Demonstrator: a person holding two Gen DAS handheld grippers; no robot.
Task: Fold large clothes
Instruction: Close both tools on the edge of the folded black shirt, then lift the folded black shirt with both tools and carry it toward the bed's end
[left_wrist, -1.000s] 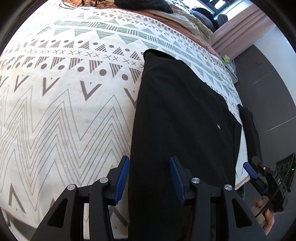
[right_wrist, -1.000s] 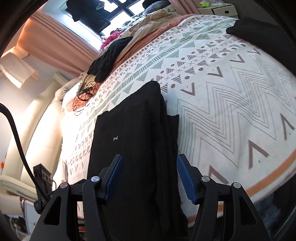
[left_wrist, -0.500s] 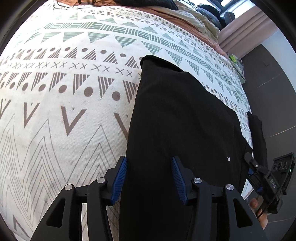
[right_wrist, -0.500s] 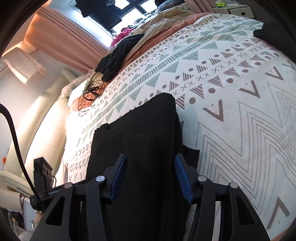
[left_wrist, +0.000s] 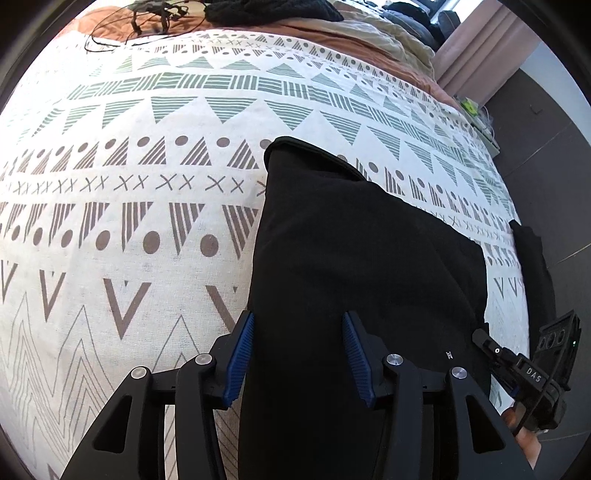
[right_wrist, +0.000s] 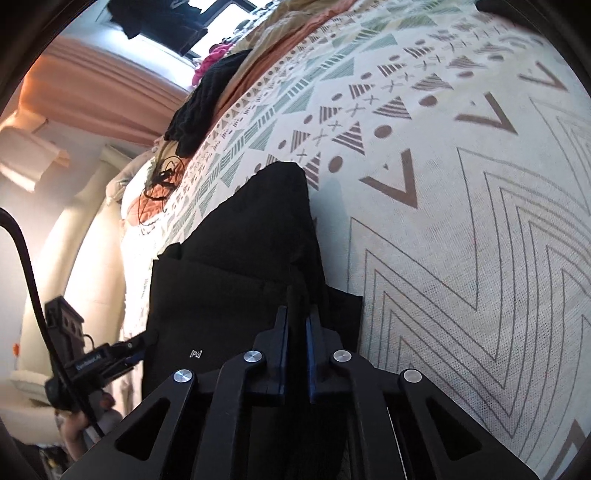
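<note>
A long black garment (left_wrist: 351, 251) lies folded lengthwise on the patterned bedspread (left_wrist: 147, 221). My left gripper (left_wrist: 297, 354) hovers over its near left edge. The jaws are apart, the left pad is over the bedspread, the right pad is over the cloth, and neither presses it. In the right wrist view the same garment (right_wrist: 258, 240) runs away from me, and my right gripper (right_wrist: 296, 325) is shut on a raised ridge of its fabric near the right edge. Each wrist view also shows the other gripper: the right gripper (left_wrist: 491, 347) and the left gripper (right_wrist: 140, 347), both at the garment's near end.
A second dark garment (left_wrist: 532, 266) lies at the bed's right edge. A black knit pile (right_wrist: 207, 103) and tangled cables (left_wrist: 147, 18) sit at the far end. Curtains (right_wrist: 92, 85) and a window are beyond, with dark floor (left_wrist: 546, 147) to the right.
The right gripper's jaws went from wide apart to closed on a fold of the black garment as it sank closer. The left gripper slid forward along the garment's edge with its jaws unchanged.
</note>
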